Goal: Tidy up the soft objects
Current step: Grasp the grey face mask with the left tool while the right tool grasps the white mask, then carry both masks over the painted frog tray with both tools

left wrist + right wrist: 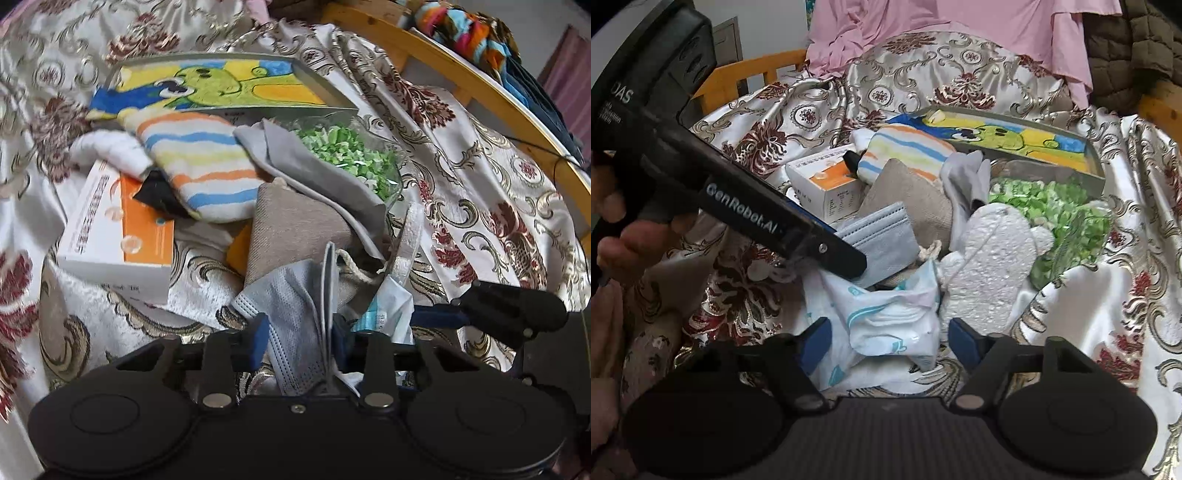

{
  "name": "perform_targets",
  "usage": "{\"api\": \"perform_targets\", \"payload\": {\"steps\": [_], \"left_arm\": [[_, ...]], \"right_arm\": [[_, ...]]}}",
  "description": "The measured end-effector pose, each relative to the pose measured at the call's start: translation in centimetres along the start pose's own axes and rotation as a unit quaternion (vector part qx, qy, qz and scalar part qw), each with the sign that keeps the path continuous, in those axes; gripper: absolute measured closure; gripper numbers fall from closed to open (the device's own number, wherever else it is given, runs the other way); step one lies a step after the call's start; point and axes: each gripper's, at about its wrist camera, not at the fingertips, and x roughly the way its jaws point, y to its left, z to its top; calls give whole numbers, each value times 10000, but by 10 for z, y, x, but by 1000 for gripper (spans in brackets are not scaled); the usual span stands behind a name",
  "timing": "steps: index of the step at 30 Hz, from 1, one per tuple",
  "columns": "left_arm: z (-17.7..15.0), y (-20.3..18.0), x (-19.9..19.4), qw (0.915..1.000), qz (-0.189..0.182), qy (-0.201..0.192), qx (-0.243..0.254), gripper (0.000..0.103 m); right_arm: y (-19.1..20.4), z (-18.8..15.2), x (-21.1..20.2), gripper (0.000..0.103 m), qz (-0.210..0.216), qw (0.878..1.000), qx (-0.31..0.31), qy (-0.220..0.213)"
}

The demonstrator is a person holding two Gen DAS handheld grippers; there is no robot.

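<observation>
A heap of soft items lies on a floral satin cloth [480,192]. My left gripper [300,339] has its blue pads pressed against both sides of a crumpled grey face mask [291,317]. In the right wrist view one of its fingers [834,254] rests along that mask [886,236]. My right gripper [891,339] stands open with a white packet with teal print [894,325] between its pads, small gaps on both sides. A striped sock [207,166], grey cloth [295,162], beige cloth [295,229] and a white glittery mitten shape [990,266] lie farther back.
A white and orange box [114,221] sits left of the heap. Behind it are a tin [321,88] holding a cartoon towel and a clear container of green bits [347,155]. A wooden rail [461,74] curves along the right. A person's hand [613,229] holds the left gripper.
</observation>
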Motion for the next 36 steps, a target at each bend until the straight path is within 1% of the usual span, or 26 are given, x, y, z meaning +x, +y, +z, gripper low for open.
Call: {"api": "perform_targets", "payload": {"steps": [2, 3, 5, 6, 10, 12, 14, 16, 17, 19, 20, 23, 26, 29, 33, 36], "left_arm": [[-1, 1, 0, 10000, -21, -8, -58, 74], [-2, 1, 0, 10000, -36, -13, -68, 78], [-2, 0, -1, 10000, -31, -31, -69, 84], [-2, -1, -2, 10000, -31, -36, -66, 84], [-3, 0, -6, 9998, -42, -99, -191, 90], [-4, 1, -9, 9995, -69, -138, -283, 92], [-5, 2, -12, 9991, -108, -178, -368, 92], [-6, 2, -14, 9990, -132, -183, -387, 93], [-7, 1, -14, 9990, -148, -166, -387, 93], [-8, 0, -13, 9991, -187, -123, -363, 93], [-8, -2, -12, 9992, -171, -121, -331, 93], [-8, -1, -13, 9992, -158, -134, -342, 93], [-9, 2, -15, 9989, -161, -161, -421, 93], [-10, 0, -22, 9985, -144, -278, -453, 94], [-15, -4, -38, 9969, -125, -564, -529, 94], [-20, -6, -51, 9944, -107, -792, -697, 94]], "right_arm": [[1, -1, 2, 36, -7, 10000, -29, 13], [1, -1, 2, 37, -10, 10000, -39, 16], [2, -1, 3, 40, -16, 10000, -30, 16], [1, -1, 3, 44, -31, 10000, -20, 18], [1, -1, 4, 48, -56, 10000, -17, 16], [1, -2, 3, 53, -63, 10000, -24, -5], [2, -2, 2, 54, -71, 10000, -18, -22], [1, -2, 3, 53, -64, 10000, 8, -17], [0, -2, 4, 49, -57, 10000, 43, 8], [-3, -1, 7, 40, -15, 9999, 140, 79], [-5, -1, 9, 31, -7, 9998, 180, 120], [-9, 1, 13, 31, 52, 9997, 228, 103], [-6, 1, 15, 40, 72, 9998, 151, 63], [-3, 0, 12, 49, 19, 10000, 70, -25], [0, -1, 4, 59, -41, 9998, -4, -207], [3, -2, -1, 65, -84, 9994, -85, -324]]}}
